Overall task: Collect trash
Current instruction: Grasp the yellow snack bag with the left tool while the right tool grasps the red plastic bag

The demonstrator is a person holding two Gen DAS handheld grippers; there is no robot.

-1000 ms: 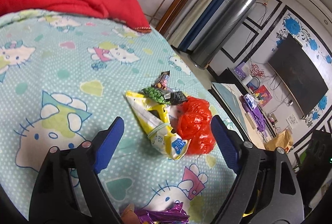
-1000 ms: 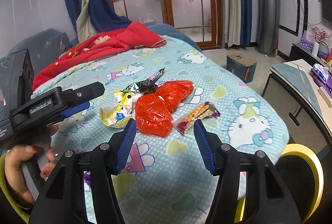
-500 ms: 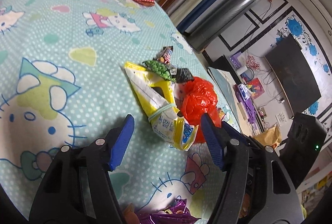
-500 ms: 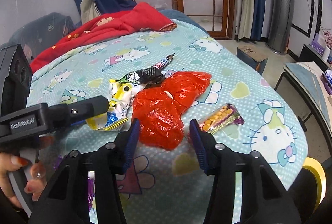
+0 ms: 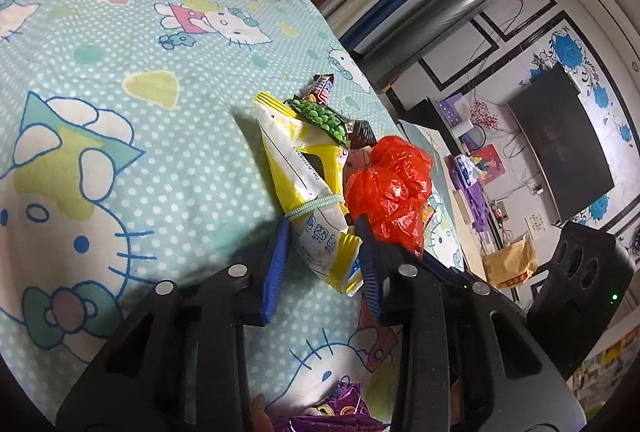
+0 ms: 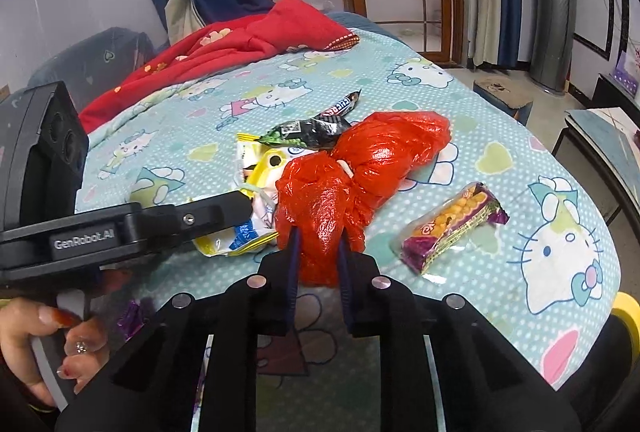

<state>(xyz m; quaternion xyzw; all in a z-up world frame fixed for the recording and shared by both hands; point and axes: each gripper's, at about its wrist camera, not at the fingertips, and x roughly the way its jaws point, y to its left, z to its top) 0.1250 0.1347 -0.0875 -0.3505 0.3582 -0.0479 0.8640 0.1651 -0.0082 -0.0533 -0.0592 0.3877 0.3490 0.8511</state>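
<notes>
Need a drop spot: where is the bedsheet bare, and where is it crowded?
Bare: cartoon-cat bedsheet between the rumpled red blanket and black candy wrapper; also beyond the purple-and-yellow snack packet, toward the edge. Crowded: the middle, around the crumpled red plastic bag.

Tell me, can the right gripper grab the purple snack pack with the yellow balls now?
Probably not yet. The right gripper has just closed on the red plastic bag; the purple snack pack lies uncovered beside it, apart.

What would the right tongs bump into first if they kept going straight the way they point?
Nothing new: the right tongs already pinch the crumpled red plastic bag. Straight on, they would likely just push deeper into it.
</notes>
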